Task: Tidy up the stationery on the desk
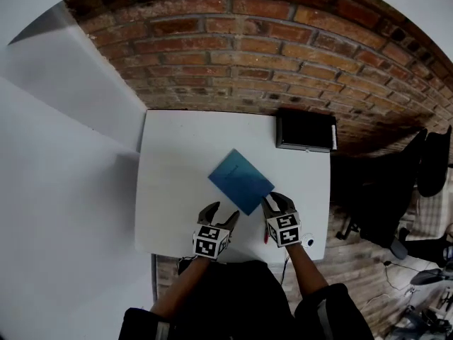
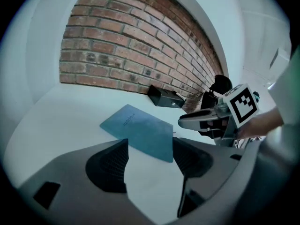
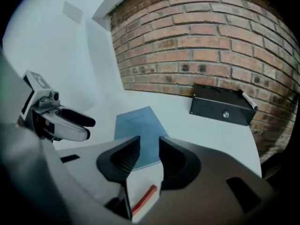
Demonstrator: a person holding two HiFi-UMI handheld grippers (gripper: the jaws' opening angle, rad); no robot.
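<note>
A blue notebook [image 1: 241,181] lies at an angle in the middle of the white desk [image 1: 170,190]. My left gripper [image 1: 221,213] hovers just short of its near corner, jaws wide open and empty; the notebook [image 2: 140,132] shows beyond the gap. My right gripper [image 1: 274,201] is at the notebook's right near edge, its jaws apart by a narrow gap with nothing between them. A red pen [image 3: 143,198] lies on the desk under that gripper, near the front edge. A black box [image 1: 306,131] stands at the back right corner with a white pen [image 3: 248,100] on its right end.
A brick wall [image 1: 283,55] runs behind the desk, and a white wall [image 1: 64,154] closes the left side. A dark chair [image 1: 382,211] stands right of the desk. A small round object [image 1: 309,243] sits at the desk's front right corner.
</note>
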